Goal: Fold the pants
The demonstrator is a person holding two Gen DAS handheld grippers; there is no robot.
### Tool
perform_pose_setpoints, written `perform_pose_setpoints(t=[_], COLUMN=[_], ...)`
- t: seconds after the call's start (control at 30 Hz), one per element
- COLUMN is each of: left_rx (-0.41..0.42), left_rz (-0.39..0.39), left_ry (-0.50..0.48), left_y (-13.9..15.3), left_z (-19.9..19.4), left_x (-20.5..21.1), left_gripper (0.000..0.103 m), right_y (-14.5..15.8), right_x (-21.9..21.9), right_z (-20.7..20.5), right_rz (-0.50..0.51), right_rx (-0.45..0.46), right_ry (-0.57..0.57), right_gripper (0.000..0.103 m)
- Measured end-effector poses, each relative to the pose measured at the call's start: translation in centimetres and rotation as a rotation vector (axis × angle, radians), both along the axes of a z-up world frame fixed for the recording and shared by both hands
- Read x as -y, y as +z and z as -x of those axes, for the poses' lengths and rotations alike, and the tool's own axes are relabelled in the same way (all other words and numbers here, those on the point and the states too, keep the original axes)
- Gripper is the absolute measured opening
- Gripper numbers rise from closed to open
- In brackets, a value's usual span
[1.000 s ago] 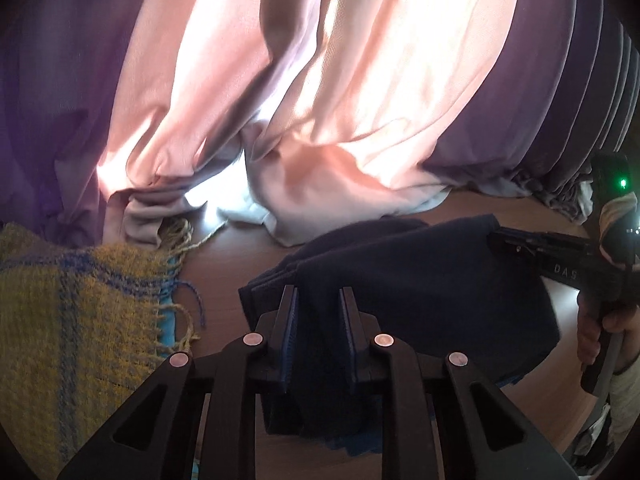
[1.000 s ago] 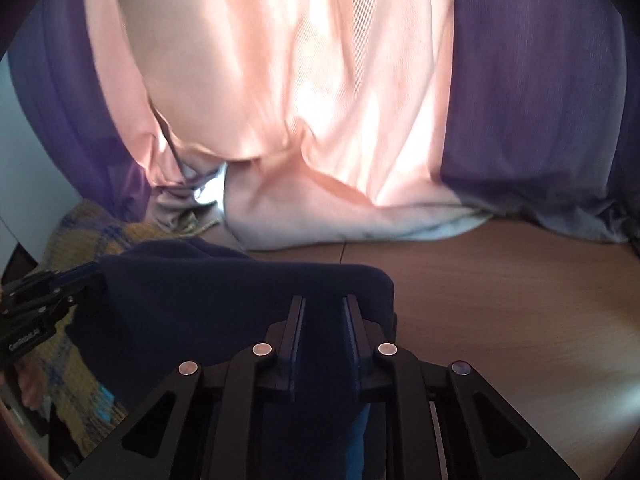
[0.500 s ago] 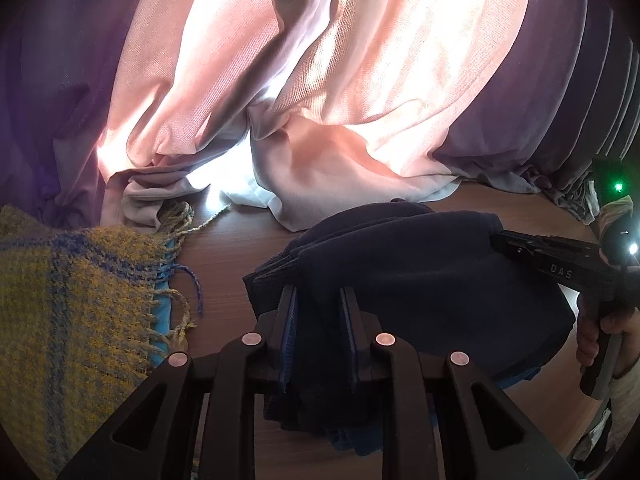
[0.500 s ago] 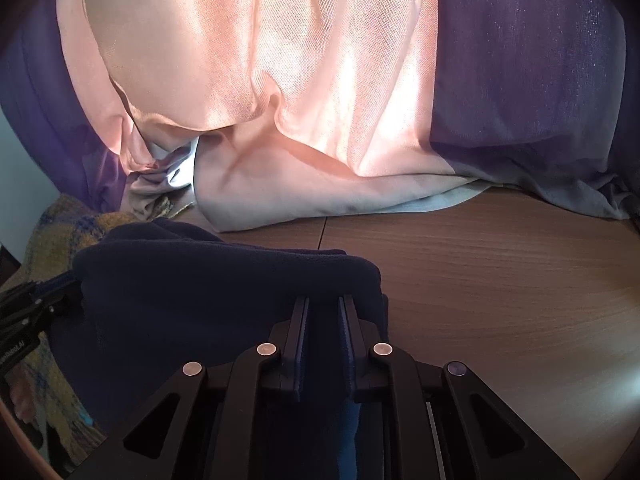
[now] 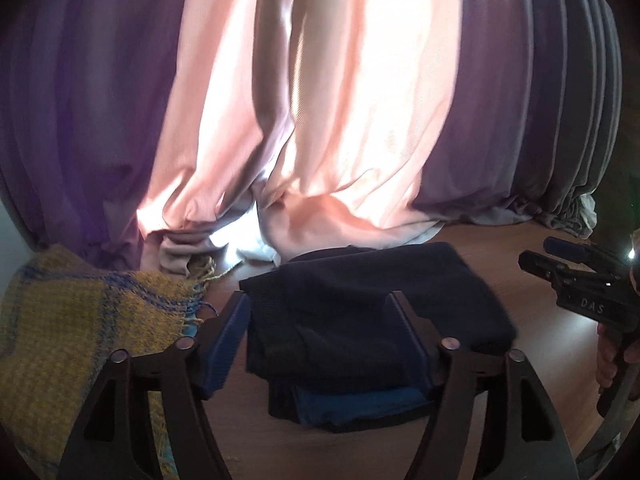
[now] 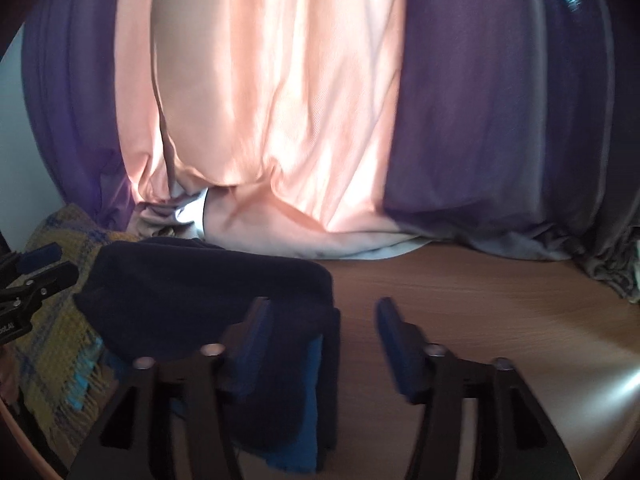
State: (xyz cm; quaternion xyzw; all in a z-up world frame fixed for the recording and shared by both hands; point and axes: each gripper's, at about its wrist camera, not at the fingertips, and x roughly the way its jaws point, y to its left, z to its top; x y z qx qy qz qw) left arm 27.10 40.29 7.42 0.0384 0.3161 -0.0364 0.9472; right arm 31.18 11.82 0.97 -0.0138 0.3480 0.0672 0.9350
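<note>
While the folded pants (image 5: pixel 360 320) lie in a dark navy stack on the wooden bench (image 6: pixel 500 312), both tongs stand released with their blue-padded fingers spread wide. From the left wrist view, the left tongs (image 5: pixel 320 332) straddle the near end of the stack, one finger on each side, and I cannot tell whether the pads touch the cloth. A brighter blue layer shows at the bottom of the stack, nearest the camera. From the right wrist view, the right tongs (image 6: pixel 320 332) sit at the stack's right edge: the left finger is over the dark cloth, the right finger over bare wood, apart from the pants. The right tongs also show at the right border of the left view, beside the stack and not touching it. A yellow and blue woven blanket (image 5: pixel 80 320) with a fringe lies just left of the pants. Pink and purple curtains (image 6: pixel 280 120) hang behind, their hems bunched on the bench.
</note>
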Motion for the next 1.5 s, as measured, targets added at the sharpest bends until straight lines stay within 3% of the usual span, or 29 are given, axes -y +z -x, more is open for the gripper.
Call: perform_pose_setpoints(t=[0.5,0.97,1.5], left_rx=[0.145,0.163,0.168], left_rz=[-0.01,-0.029,-0.033], left_ry=[0.073,0.106,0.105], left_y=[1.6,0.3,0.1], left_z=[12.9,24.1,30.3], left_x=[6.1,12.3,15.3], left_gripper=[0.101,0.103,0.103], right_y=[3.8,3.5,3.5], right_x=[4.3,8.0,10.2], right_z=[14.4,26.7,34.3], right_rz=[-0.012,-0.023,-0.033], right_rx=[0.153,0.162,0.169], right_ry=[-0.074,-0.084,-0.075], right_gripper=[0.091,0.092,0.092])
